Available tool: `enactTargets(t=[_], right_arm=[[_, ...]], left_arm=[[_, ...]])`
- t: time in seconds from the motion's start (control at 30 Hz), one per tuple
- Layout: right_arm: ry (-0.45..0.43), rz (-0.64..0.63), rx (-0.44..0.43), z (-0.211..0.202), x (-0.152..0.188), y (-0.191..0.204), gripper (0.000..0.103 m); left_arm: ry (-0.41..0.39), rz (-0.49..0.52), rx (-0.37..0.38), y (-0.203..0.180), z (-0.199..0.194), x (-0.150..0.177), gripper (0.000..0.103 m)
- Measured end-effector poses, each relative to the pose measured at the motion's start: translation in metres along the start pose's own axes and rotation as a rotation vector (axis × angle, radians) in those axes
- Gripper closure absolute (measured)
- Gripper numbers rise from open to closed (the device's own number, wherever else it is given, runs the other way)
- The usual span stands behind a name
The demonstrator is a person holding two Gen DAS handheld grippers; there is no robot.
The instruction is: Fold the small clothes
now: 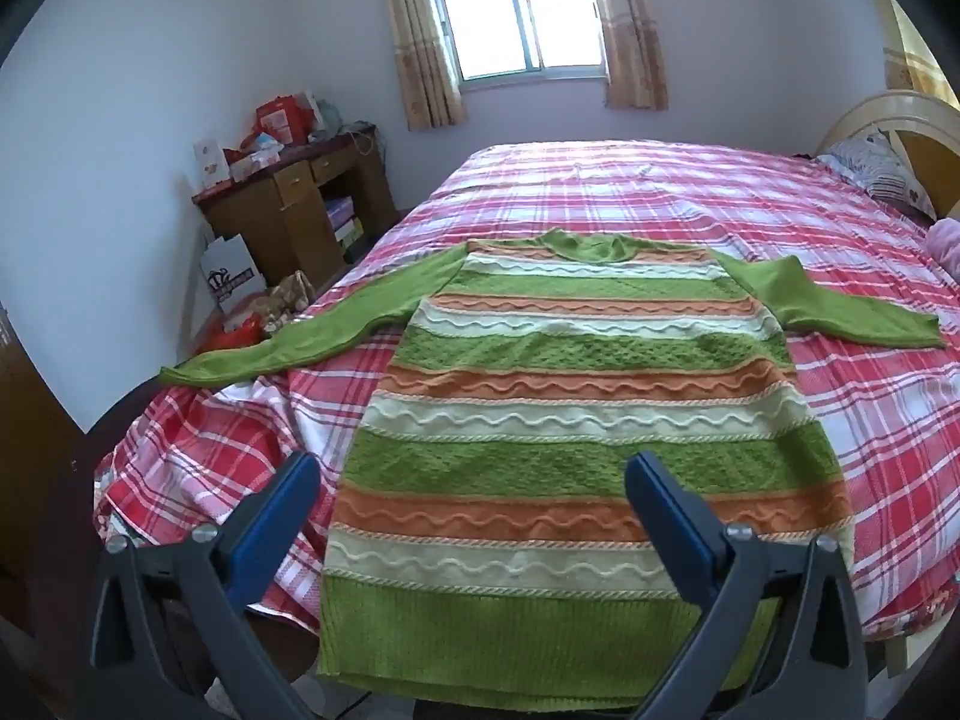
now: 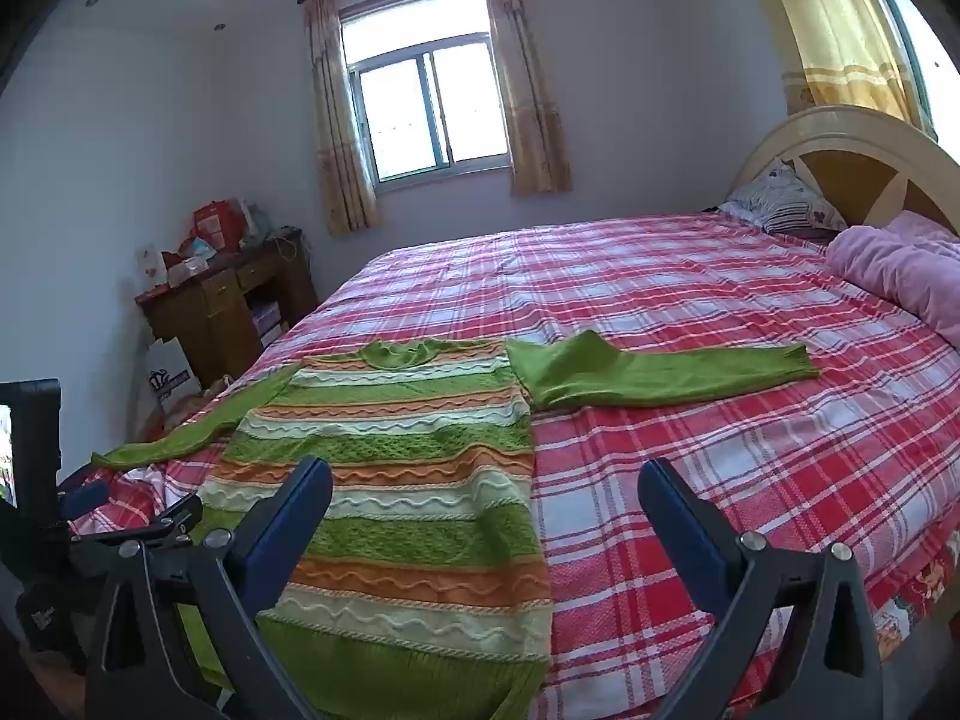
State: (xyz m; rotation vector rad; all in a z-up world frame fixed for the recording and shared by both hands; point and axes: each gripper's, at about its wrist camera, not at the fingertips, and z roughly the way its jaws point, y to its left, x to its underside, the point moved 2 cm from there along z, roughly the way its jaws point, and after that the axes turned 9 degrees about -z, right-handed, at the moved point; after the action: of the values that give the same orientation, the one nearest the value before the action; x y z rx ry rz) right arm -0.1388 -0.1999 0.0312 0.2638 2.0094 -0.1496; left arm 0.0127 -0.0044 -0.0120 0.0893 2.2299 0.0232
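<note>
Hanging above the near edge of the bed, the left gripper [image 1: 471, 480] has its blue-padded jaws spread wide with nothing between them; they frame the lower part of the striped sweater [image 1: 570, 432] from above and do not touch it. The right gripper [image 2: 485, 483] is likewise wide open and empty, its left finger over the sweater's right side, its right finger over bare sheet. At the left edge of the right wrist view part of the left gripper's body appears, just beside the bed.

The sweater lies flat on the red plaid bedsheet [image 1: 840, 396], its hem nearest and draped a little over the bed's edge, its collar pointing away toward the window. Green, orange and cream bands cross the body. Both plain green sleeves stretch outward: the left sleeve [image 1: 288, 348] reaches to the bed's left edge, the right sleeve [image 2: 660, 375] lies across the sheet.

Farther off, a pink blanket [image 2: 900, 270] and a patterned pillow [image 2: 780, 198] rest by the headboard [image 2: 852, 150]. A wooden desk [image 1: 300, 204] stands against the left wall, piled with what look like red boxes. A curtained window [image 1: 522, 18] fills the far wall.
</note>
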Motion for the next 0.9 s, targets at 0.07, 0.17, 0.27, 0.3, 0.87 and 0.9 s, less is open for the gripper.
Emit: enactTargets(t=[0.07,0.17,0.27,0.3,0.87,0.9], right_arm=[[0.000,-0.002,0.001,0.0001,0.0000,0.0000,0.001],[0.002,0.000,-0.002,-0.0001,-0.0002,-0.0005,0.001],[0.008,0.000,-0.003,0.0015,0.0004,-0.0005,0.001],[0.010,0.000,-0.003,0.0015,0.0001,0.0002,0.001],[0.025,0.008,-0.015,0.0064,0.0040,0.0006,0.001],[0.025,0.009,-0.016,0.0065,0.0042,0.0006,0.001]], left_arm=[[0.001,-0.001,0.001,-0.0002,0.0002,-0.0001,0.000],[0.001,-0.001,-0.001,-0.0009,-0.0001,0.0003,0.000],[0.002,-0.003,0.002,-0.0010,-0.0009,0.0008,0.000],[0.002,-0.003,0.002,-0.0010,-0.0010,0.0009,0.000],[0.013,-0.004,0.016,-0.0048,-0.0009,0.0054,0.000],[0.012,-0.003,0.015,-0.0041,-0.0006,0.0050,0.000]])
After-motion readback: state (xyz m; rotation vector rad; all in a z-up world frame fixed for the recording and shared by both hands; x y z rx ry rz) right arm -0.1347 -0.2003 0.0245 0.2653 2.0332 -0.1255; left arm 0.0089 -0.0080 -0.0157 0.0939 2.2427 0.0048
